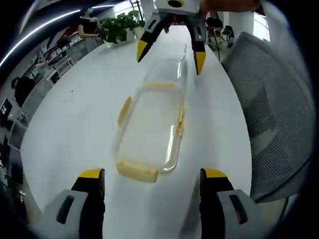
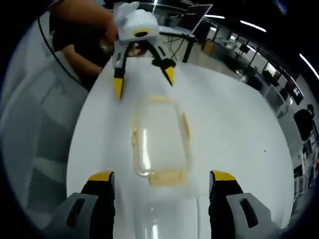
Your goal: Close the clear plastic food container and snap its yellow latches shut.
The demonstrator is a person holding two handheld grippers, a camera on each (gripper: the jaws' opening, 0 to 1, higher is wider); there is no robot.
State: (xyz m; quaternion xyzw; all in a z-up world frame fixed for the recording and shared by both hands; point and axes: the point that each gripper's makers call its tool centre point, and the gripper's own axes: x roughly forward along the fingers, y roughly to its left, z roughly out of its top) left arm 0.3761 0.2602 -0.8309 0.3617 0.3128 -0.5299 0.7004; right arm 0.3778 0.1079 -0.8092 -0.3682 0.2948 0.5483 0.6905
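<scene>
A clear plastic lid [image 1: 149, 130] [image 2: 160, 142] with yellow latches on its sides lies flat on the white table [image 1: 75, 109] [image 2: 234, 124], midway between the two grippers. Beyond its far end in the left gripper view stands the clear container tub [image 1: 168, 73]; in the right gripper view the tub [image 2: 169, 219] sits low between that gripper's jaws. My left gripper [image 1: 153, 174] [image 2: 144, 81] is open, just short of the lid's near latch. My right gripper [image 2: 162, 176] [image 1: 171, 56] is open too, its jaws astride the tub. Neither touches the plastic.
A grey mesh office chair [image 1: 271, 114] [image 2: 35, 149] stands against the table's edge beside the container. A potted plant [image 1: 119, 25] sits at the table's far end. A person's arm [image 2: 82, 20] holds the left gripper. Desks and screens fill the room behind.
</scene>
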